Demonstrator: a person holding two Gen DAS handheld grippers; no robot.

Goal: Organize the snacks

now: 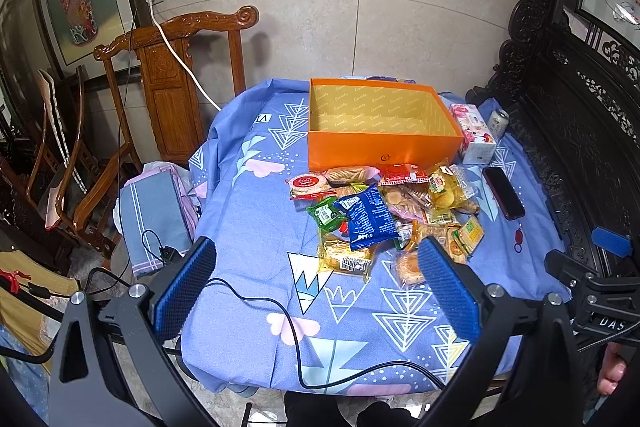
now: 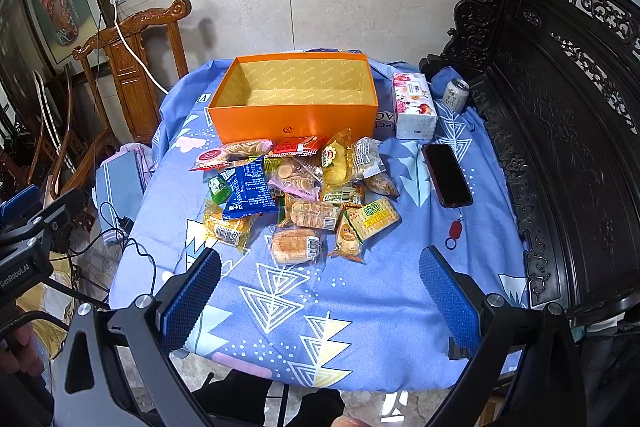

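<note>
A pile of wrapped snacks (image 1: 384, 215) lies on the blue patterned tablecloth (image 1: 256, 227), in front of an empty orange box (image 1: 380, 147). A blue packet (image 1: 366, 217) sits in the pile's middle. My left gripper (image 1: 316, 287) is open and empty, held above the cloth on the near side of the pile. In the right wrist view the same pile (image 2: 296, 195) and orange box (image 2: 292, 119) show. My right gripper (image 2: 320, 287) is open and empty, near the table's front, just short of a bread packet (image 2: 296, 245).
A tissue pack (image 2: 414, 107), a drink can (image 2: 456, 95) and a black phone (image 2: 446, 175) with a red tag lie right of the box. A black cable (image 1: 288, 327) crosses the cloth's front left. A wooden chair (image 1: 172, 83) stands left; dark carved furniture (image 2: 560, 147) stands right.
</note>
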